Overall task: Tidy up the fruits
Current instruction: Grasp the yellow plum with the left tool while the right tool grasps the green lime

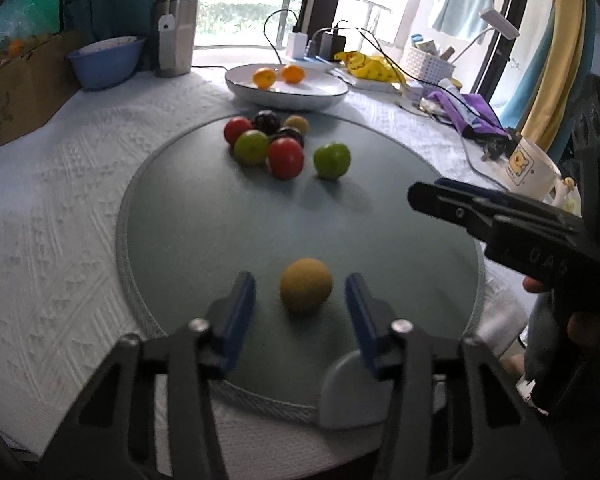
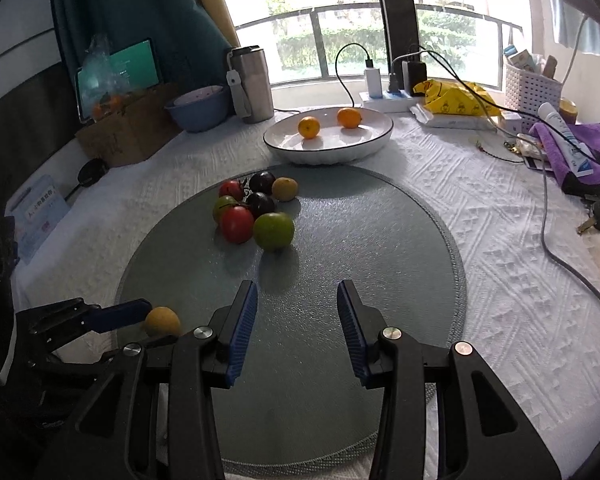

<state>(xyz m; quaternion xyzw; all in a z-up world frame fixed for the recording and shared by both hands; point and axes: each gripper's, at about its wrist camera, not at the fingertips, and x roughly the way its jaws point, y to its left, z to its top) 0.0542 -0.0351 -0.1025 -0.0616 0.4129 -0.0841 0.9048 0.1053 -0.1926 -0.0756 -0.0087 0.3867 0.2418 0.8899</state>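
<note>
Yellow fruit [image 1: 306, 285] sits between the left gripper [image 1: 300, 300] fingers — spread wide; right gripper [image 2: 297, 322] hovers level, wide too.

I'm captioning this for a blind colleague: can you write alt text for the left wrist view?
The open left gripper brackets a lone yellow fruit on a round grey mat. Beyond lie clustered fruits and a white plate holding two oranges.

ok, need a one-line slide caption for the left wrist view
Open left hand-held gripper straddles a lone yellow fruit on the round mat, other fruits clustered beyond.
</note>
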